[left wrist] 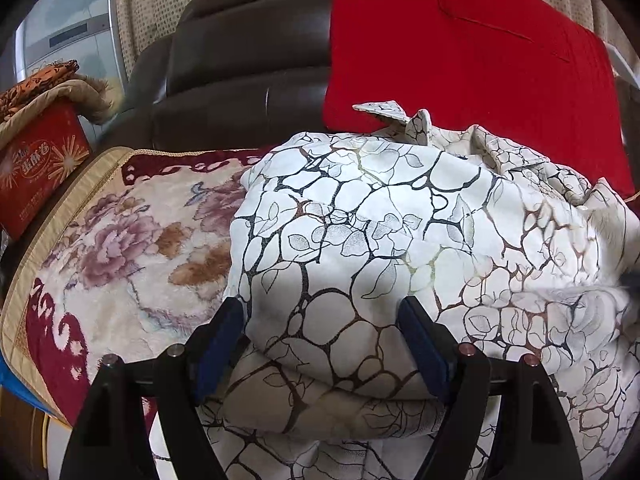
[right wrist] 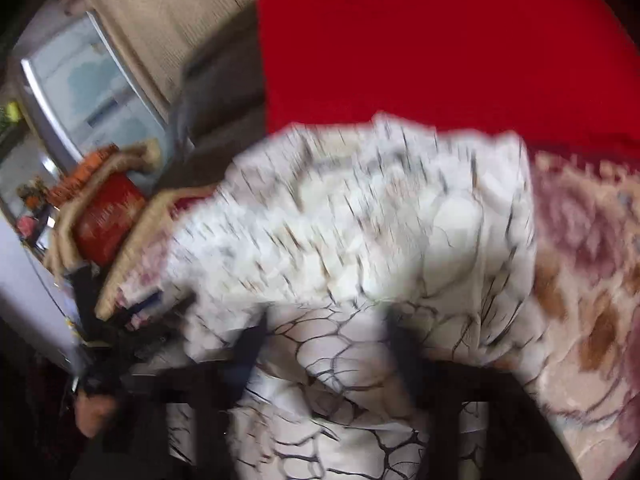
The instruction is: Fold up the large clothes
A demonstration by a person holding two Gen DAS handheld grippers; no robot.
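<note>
A large white padded coat [left wrist: 380, 240], printed with a black-and-brown web of cracked lines and small leaves, lies bunched on a plush floral blanket [left wrist: 132, 248] that covers the seat of a dark brown leather sofa [left wrist: 248, 80]. The blanket shows mauve peonies on cream with a dark red scrolled border and a tan trim. The coat's collar [left wrist: 384, 110] sticks up at the far side, right against a red quilted cover [left wrist: 460, 48] draped over the sofa's back.

The left tongs [left wrist: 320, 344] stand wide apart, their blue-padded fingers [left wrist: 218, 344] straddling a rounded fold of the coat at its near edge; the left pad lies against the fabric's side, the right pad rests on top of it, and neither pinches the cloth.

The right wrist view is badly blurred (outlines only, little detail). There the right tongs [right wrist: 324, 356] are also spread, with coat fabric lying between and below the two dark fingers [right wrist: 250, 354]; whether the pads touch it I cannot tell. Beyond them the coat [right wrist: 360, 232] heaps up, with the floral blanket [right wrist: 584, 280] to its right.

At the left end of the sofa sits a red gift box [left wrist: 40, 176] with gold lettering, under a folded tan and orange patterned blanket [left wrist: 48, 88]. Behind it stands a silver refrigerator [left wrist: 68, 36], beside a beige dotted curtain [left wrist: 152, 4].
</note>
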